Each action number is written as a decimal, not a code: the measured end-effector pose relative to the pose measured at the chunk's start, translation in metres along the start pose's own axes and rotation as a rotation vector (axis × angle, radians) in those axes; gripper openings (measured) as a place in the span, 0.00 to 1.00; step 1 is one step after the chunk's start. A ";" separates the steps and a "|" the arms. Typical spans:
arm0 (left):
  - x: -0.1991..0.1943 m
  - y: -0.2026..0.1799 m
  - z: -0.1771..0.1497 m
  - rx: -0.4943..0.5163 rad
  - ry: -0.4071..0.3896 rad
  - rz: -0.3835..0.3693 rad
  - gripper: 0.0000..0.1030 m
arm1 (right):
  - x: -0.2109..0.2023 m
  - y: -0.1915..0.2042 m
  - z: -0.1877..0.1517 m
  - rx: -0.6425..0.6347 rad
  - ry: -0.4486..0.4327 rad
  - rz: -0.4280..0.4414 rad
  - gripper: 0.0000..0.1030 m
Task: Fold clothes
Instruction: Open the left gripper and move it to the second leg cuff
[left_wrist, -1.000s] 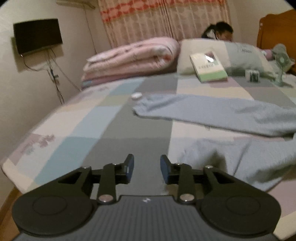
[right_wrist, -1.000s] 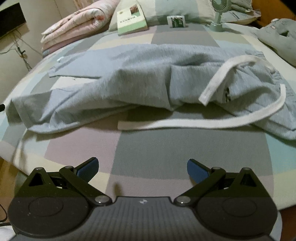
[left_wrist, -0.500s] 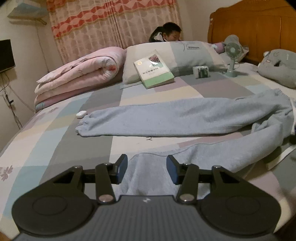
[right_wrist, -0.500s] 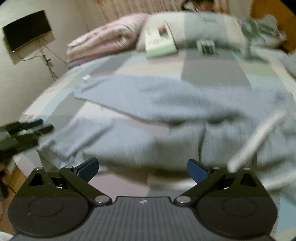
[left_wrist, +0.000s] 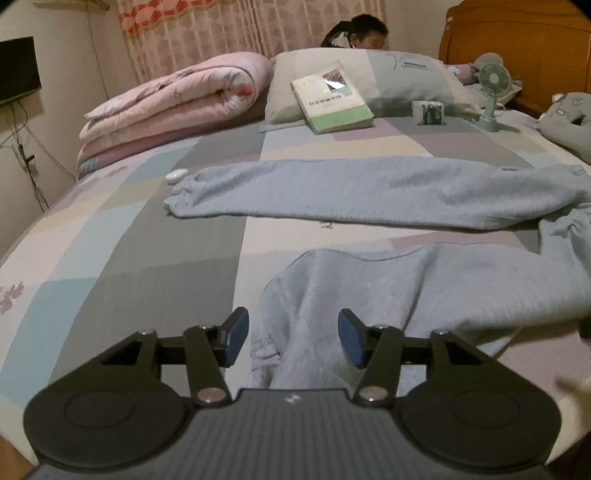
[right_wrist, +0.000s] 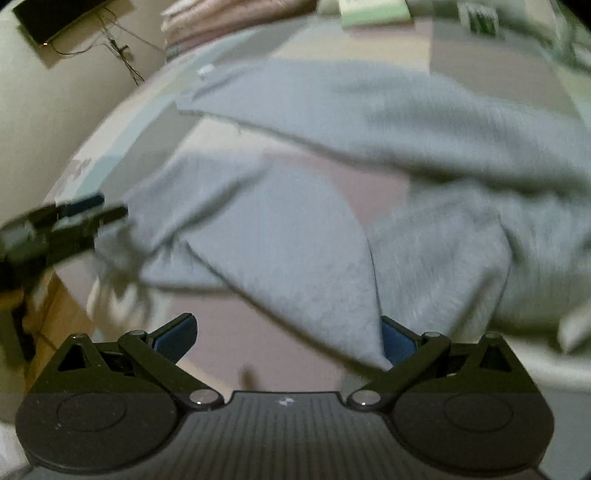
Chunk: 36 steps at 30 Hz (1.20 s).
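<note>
A: Room first. What does the left wrist view give?

B: A bed (left_wrist: 155, 236) with a checked sheet in grey, pale blue, cream and mauve fills the view. Patterned curtains (left_wrist: 207, 33) hang behind it, with a wooden headboard (left_wrist: 517, 48) at the far right and a dark wall screen (left_wrist: 16, 74) on the left with cables hanging below it.

A: On the bed?

B: A rolled pink quilt (left_wrist: 177, 99), a pillow (left_wrist: 388, 81) with a book (left_wrist: 332, 103) leaning on it, a small desk fan (left_wrist: 493, 92). A person's head (left_wrist: 365, 35) shows behind the pillow.

A: The garment?

B: Pale blue trousers (left_wrist: 369, 192) lie spread across the sheet, one leg stretched flat, the other bunched near the bed's front edge.

A: Tools?

B: The left gripper (left_wrist: 293, 338) hovers with its fingers moderately apart, the bunched leg end between them, ungripped. The right gripper (right_wrist: 288, 341) is spread wide over a fold of cloth; that view is blurred.
</note>
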<state>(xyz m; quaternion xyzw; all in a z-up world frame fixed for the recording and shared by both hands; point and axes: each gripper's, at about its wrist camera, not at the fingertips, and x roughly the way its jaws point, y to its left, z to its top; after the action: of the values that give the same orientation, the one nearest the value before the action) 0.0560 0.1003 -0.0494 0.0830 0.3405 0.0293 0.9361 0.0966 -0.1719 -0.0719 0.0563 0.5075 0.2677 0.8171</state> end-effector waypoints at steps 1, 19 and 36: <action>0.000 -0.001 -0.001 0.000 0.001 -0.002 0.54 | 0.003 -0.002 -0.008 0.006 0.024 0.005 1.00; -0.020 -0.026 0.001 0.054 -0.023 -0.067 0.56 | -0.022 -0.008 -0.064 0.130 -0.049 0.025 1.00; 0.039 0.044 0.024 -0.095 0.036 -0.083 0.56 | -0.027 -0.012 -0.064 0.169 -0.074 0.012 1.00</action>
<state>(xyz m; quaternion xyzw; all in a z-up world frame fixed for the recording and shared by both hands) 0.1016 0.1444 -0.0483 0.0237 0.3588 0.0081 0.9331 0.0370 -0.2063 -0.0855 0.1378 0.4972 0.2265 0.8261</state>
